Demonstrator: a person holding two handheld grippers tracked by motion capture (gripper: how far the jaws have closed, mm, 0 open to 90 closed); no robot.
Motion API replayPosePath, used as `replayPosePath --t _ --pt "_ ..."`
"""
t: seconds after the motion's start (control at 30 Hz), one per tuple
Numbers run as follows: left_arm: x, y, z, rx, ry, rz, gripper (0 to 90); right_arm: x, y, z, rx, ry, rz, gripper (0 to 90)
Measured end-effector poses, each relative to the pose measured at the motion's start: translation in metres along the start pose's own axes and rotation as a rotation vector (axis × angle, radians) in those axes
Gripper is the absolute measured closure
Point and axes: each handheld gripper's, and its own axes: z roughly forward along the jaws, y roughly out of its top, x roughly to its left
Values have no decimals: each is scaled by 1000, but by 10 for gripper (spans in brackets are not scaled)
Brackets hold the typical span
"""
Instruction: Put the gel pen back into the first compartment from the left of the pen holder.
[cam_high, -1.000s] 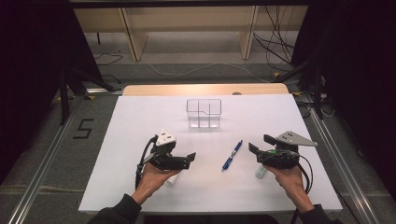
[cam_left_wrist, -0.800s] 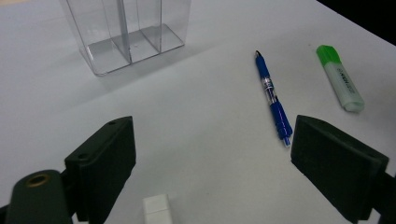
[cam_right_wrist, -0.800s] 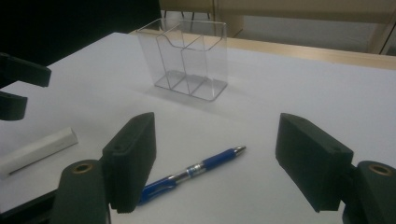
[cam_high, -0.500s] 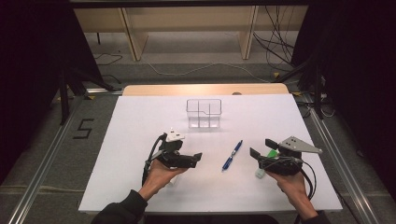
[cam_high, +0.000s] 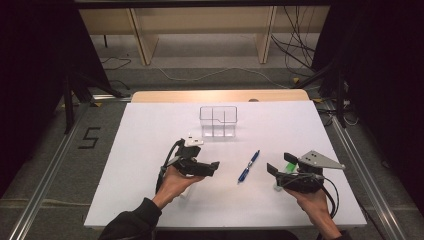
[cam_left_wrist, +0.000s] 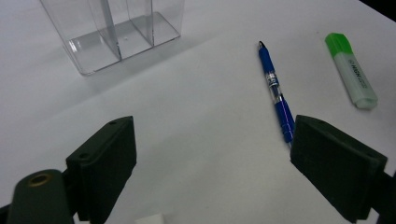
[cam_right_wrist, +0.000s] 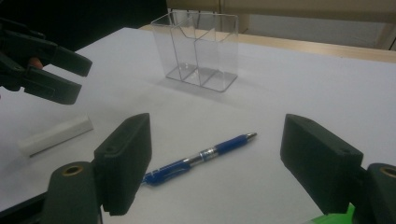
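A blue pen (cam_high: 249, 166) lies on the white table (cam_high: 150, 130) between my two grippers. My left gripper (cam_high: 216, 168) points right at it, open with nothing in its jaws; in the left gripper view (cam_left_wrist: 212, 154) the pen (cam_left_wrist: 276, 91) lies just past the right jaw. My right gripper (cam_high: 270, 169) points left, also open, with the pen (cam_right_wrist: 201, 154) lying on the table ahead between its jaws. A green highlighter (cam_left_wrist: 355, 72) lies by the right gripper, partly under it in the high view (cam_high: 289, 158). A clear divided organizer (cam_high: 218, 120) stands behind the pen.
A short white stick (cam_right_wrist: 53, 136) lies on the table near the left hand, below the left gripper (cam_right_wrist: 70, 77). Wooden shelving and cables sit beyond the far table edge. Metal rails run along both sides of the table.
My left hand has moved right, bringing its gripper nearer the pen. The right hand has stayed almost in place. The pen, highlighter and organizer have not moved.
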Motion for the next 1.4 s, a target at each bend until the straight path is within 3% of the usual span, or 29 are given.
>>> replayPosePath --t 0.23,0.43,0.67,0.8,0.97,1.4 --pt "-7 11 16 43 -8 9 149 -1 -2 -7 -11 -1 4 253" --pt "-17 20 36 112 -18 21 150 -5 -5 -10 -5 -8 10 254" --pt "-29 26 60 170 -57 61 182 -7 -9 -7 13 -11 5 257" --pt "-36 30 70 179 -62 93 221 -7 -10 -6 18 -16 5 257" --pt "-39 33 79 185 -104 87 277 -7 -10 -6 24 -19 7 257" --pt "-50 38 104 226 -112 117 358 -6 -11 -4 36 -26 1 259"
